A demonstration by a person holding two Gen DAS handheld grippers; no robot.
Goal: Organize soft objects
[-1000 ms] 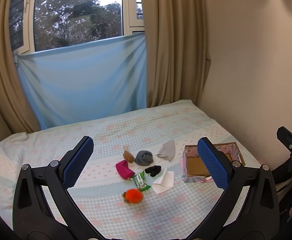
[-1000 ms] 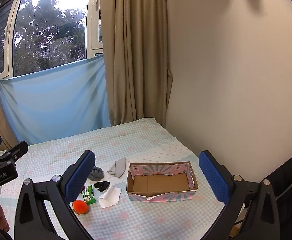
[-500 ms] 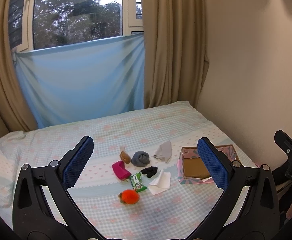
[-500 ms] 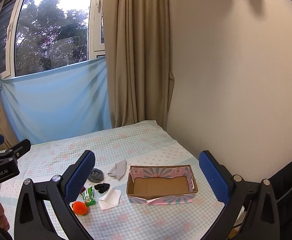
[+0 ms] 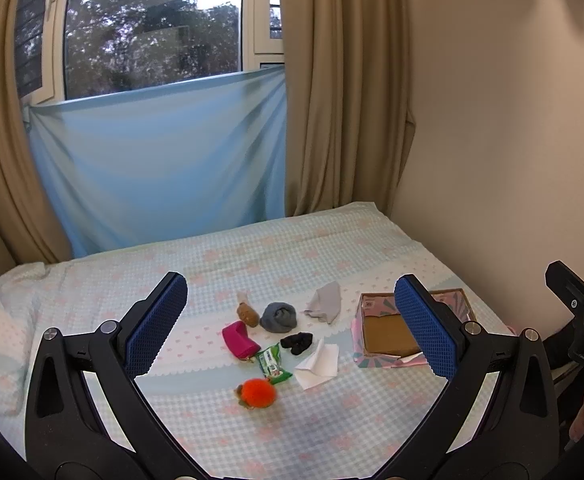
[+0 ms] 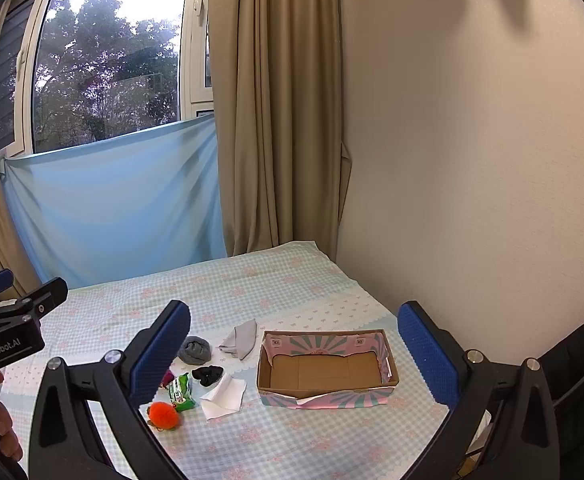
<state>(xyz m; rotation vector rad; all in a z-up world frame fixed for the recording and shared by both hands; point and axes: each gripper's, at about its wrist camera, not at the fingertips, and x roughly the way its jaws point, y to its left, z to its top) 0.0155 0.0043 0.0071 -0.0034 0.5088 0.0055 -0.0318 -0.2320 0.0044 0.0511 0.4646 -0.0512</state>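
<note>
Both held above the bed (image 5: 332, 248), released: left gripper (image 5: 288, 324) and right gripper (image 6: 292, 344), well apart from the soft things. Box (image 6: 324, 372) lying right, long axis left to right. Left of it: napkin (image 6: 224, 396), sock (image 6: 195, 350), pompom (image 6: 164, 414).

Matt checked cloth was seen on the bed (image 5: 332, 420). The box (image 6: 326, 374) was of plain brown cardboard inside, printed paper outside. The orange toy (image 5: 257, 393) looked fluffy, the green packet (image 5: 273, 362) glossy plastic, the blue finger pads (image 5: 154, 326) rough-textured.
</note>
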